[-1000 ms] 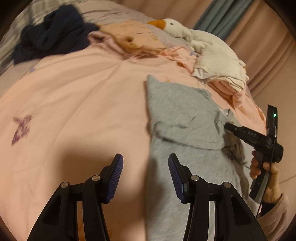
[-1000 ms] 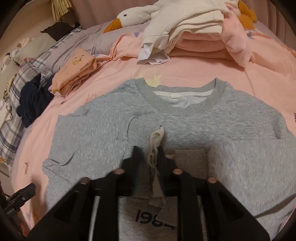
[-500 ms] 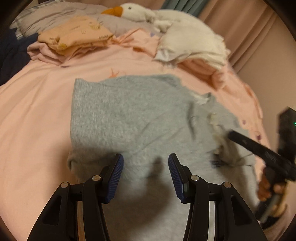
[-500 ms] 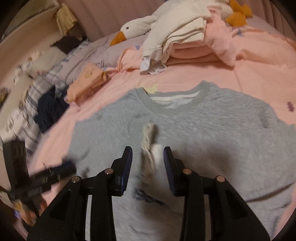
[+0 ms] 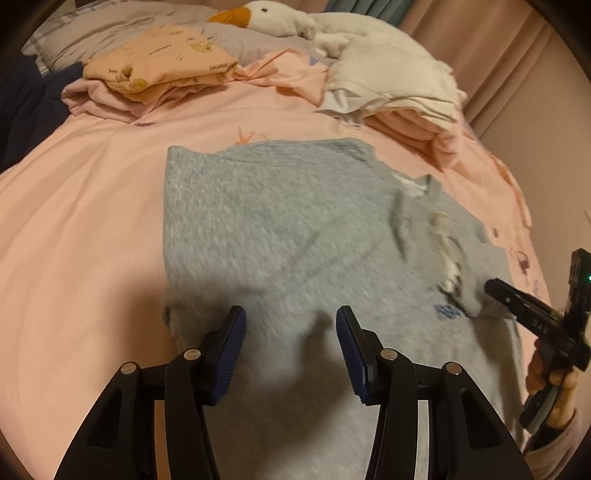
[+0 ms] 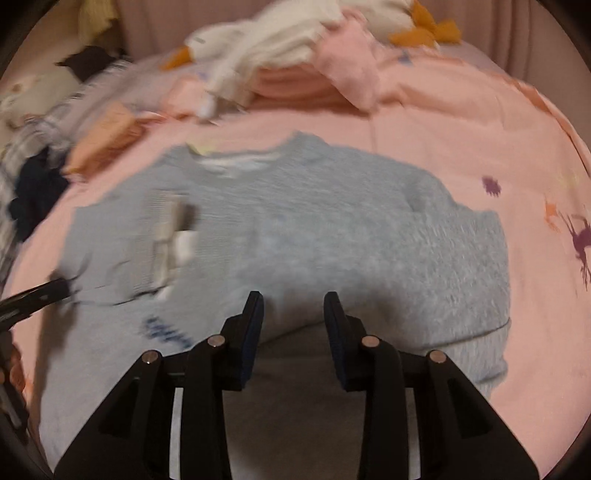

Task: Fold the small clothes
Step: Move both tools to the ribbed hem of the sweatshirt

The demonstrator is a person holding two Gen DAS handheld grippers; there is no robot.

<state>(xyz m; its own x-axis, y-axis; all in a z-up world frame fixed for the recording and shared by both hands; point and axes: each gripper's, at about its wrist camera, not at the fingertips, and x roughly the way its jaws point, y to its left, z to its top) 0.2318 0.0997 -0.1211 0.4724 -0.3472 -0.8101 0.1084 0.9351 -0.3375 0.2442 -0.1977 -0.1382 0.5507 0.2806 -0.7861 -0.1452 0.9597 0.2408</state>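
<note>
1 grey sweatshirt (image 5: 295, 229) lies flat on the bed's pink sheet (image 5: 81, 229), sleeves folded in over the body, white care tag (image 5: 445, 254) showing on top. Left gripper (image 5: 290, 332) hovers over the sweatshirt's lower part, jaws apart, nothing between the blue pads — cloth lies under them, not pinched. Right gripper (image 6: 293, 317) hangs over the same sweatshirt near its lower middle, jaws parted with a narrower gap, empty too; tag sits to its left in its view. Right wrist view is motion-blurred. In the left wrist view the right gripper shows at the far right edge, held in a hand (image 5: 550, 380), its tip just beside the sweatshirt's printed patch (image 5: 447, 311).

Counts: 2 grippers, 1 sweatshirt, 1 plush goose (image 5: 269, 16), 1 folded peach garment (image 5: 162, 66), 1 white-over-pink folded pile (image 5: 391, 81), 1 dark navy garment (image 5: 22, 107) at the left edge — all beyond the sweatshirt.
</note>
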